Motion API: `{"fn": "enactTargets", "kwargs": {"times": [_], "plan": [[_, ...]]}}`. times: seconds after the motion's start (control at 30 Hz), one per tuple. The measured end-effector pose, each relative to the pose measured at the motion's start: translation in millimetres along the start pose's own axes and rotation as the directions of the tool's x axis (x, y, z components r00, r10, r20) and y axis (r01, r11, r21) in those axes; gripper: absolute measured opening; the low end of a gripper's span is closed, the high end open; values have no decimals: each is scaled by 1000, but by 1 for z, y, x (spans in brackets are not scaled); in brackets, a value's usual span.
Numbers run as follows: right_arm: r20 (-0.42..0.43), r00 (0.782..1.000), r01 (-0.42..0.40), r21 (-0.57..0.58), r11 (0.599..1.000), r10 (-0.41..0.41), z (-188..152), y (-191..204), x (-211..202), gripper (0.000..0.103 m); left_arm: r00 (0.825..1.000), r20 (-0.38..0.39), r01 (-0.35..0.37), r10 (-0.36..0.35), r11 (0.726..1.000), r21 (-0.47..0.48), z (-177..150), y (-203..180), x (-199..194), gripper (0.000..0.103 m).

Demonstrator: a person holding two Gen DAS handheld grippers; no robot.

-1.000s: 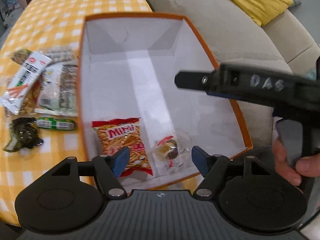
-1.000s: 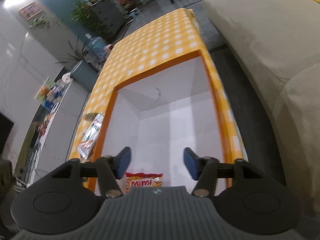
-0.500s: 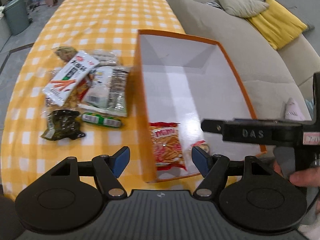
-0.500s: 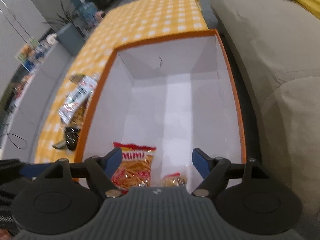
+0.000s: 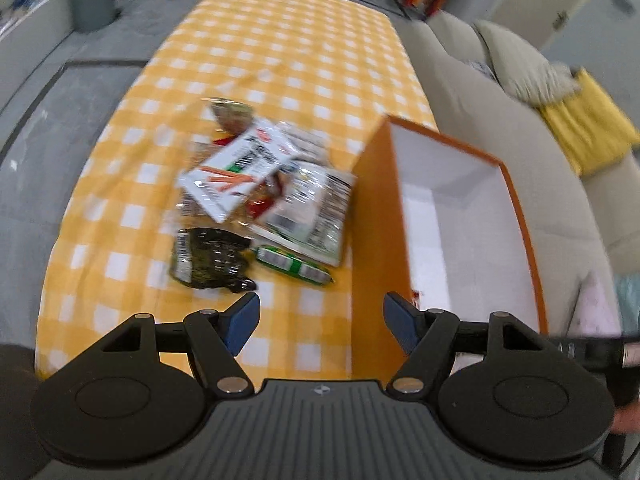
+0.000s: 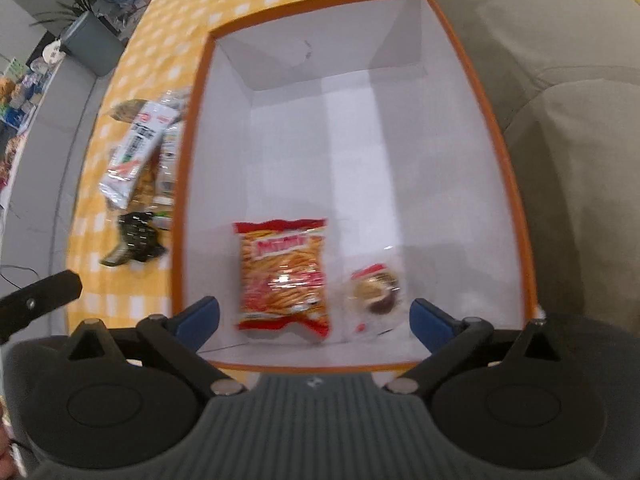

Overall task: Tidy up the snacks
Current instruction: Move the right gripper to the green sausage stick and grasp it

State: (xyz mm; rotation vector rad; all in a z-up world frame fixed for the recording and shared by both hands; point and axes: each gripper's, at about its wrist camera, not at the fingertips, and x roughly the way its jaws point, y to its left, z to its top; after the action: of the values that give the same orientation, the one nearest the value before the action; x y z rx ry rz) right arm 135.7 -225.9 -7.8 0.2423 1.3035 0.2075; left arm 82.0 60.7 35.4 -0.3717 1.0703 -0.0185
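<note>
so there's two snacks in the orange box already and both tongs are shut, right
Not quite. Two snacks, the red bag and the clear-wrapped cake, do lie in the box, but both tongs are open: right in the right wrist view, left in the left.

A yellow-and-white checked cloth (image 5: 280, 52) covers the desk, the box (image 6: 516, 184) is orange outside and white inside, holding a red-and-orange snack bag (image 6: 284, 276), while a dark green packet (image 5: 208, 258) and blue-padded black fingers (image 5: 240, 322) show.
</note>
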Motion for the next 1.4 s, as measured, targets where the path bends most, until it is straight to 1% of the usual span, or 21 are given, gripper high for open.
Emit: {"fn": "enactTargets", "kwargs": {"times": [0.17, 0.23, 0.3, 0.4, 0.5, 0.63, 0.7, 0.73, 0.77, 0.8, 0.87, 0.97, 1.0, 1.03, 1.1, 1.17, 1.23, 1.3, 1.33, 1.37, 1.4], "plan": [[38, 999, 27, -90, 996, -24, 0, 44, -12, 99, 999, 33, 38, -35, 997, -72, 10, 34, -12, 83], [72, 997, 15, -128, 992, -6, 0, 65, -15, 99, 998, 39, 51, -47, 992, -116, 13, 49, -13, 83], [106, 994, -4, -188, 982, 24, -1, 86, -16, 99, 999, 42, 40, -34, 988, -150, 17, 65, -13, 83], [128, 989, -33, -323, 946, 78, -3, 121, -9, 99, 999, 44, 21, -12, 979, -204, 17, 89, -9, 83], [146, 981, -52, -451, 891, 131, -10, 150, 3, 99, 1000, 22, 6, -1, 969, -248, 17, 111, 1, 83], [88, 983, -73, -613, 787, 159, -12, 178, 27, 94, 1000, -21, 13, -21, 953, -304, 18, 132, 17, 83], [76, 989, -43, -670, 741, 126, -10, 188, 43, 94, 999, -35, 23, -37, 945, -328, 17, 140, 23, 83], [62, 994, -19, -714, 700, 90, -11, 193, 53, 93, 998, -40, 27, -43, 942, -335, 17, 142, 25, 83], [50, 998, 7, -759, 651, 47, -11, 197, 64, 88, 998, -45, 32, -51, 940, -340, 18, 143, 27, 83], [46, 999, 31, -787, 616, 8, -11, 200, 73, 83, 997, -49, 43, -63, 938, -344, 18, 144, 29, 83], [19, 999, 44, -813, 581, -49, -4, 201, 89, 82, 995, -54, 55, -79, 936, -347, 19, 145, 30, 83], [-62, 997, -23, -842, 539, -55, 12, 194, 106, 70, 998, -46, 23, -41, 942, -334, 22, 144, 31, 83], [-69, 995, -20, -849, 528, -73, 16, 195, 111, 69, 998, -48, 14, -32, 944, -329, 23, 144, 31, 83], [-73, 992, -8, -854, 519, -104, 22, 195, 117, 68, 998, -47, 15, -32, 945, -326, 23, 145, 31, 83], [-77, 984, 15, -866, 500, -162, 33, 197, 128, 58, 998, -52, 22, -42, 942, -335, 24, 149, 32, 83], [-95, 979, 4, -878, 478, -183, 41, 199, 138, 51, 998, -54, 21, -43, 936, -350, 24, 154, 33, 83], [-125, 972, -19, -886, 463, -199, 47, 201, 148, 46, 998, -56, 11, -33, 934, -357, 24, 158, 33, 83], [-145, 964, -26, -887, 461, -225, 50, 204, 157, 39, 998, -63, -4, -20, 931, -365, 24, 163, 33, 83], [-156, 955, -15, -876, 482, -253, 53, 204, 163, 36, 998, -64, -13, -11, 930, -368, 23, 165, 32, 83], [-171, 947, -5, -856, 517, -273, 57, 203, 169, 29, 998, -62, -21, -3, 928, -371, 23, 167, 31, 83], [-186, 942, 1, -832, 554, -281, 60, 202, 172, 29, 998, -57, -26, 5, 927, -375, 23, 169, 29, 83]]}}
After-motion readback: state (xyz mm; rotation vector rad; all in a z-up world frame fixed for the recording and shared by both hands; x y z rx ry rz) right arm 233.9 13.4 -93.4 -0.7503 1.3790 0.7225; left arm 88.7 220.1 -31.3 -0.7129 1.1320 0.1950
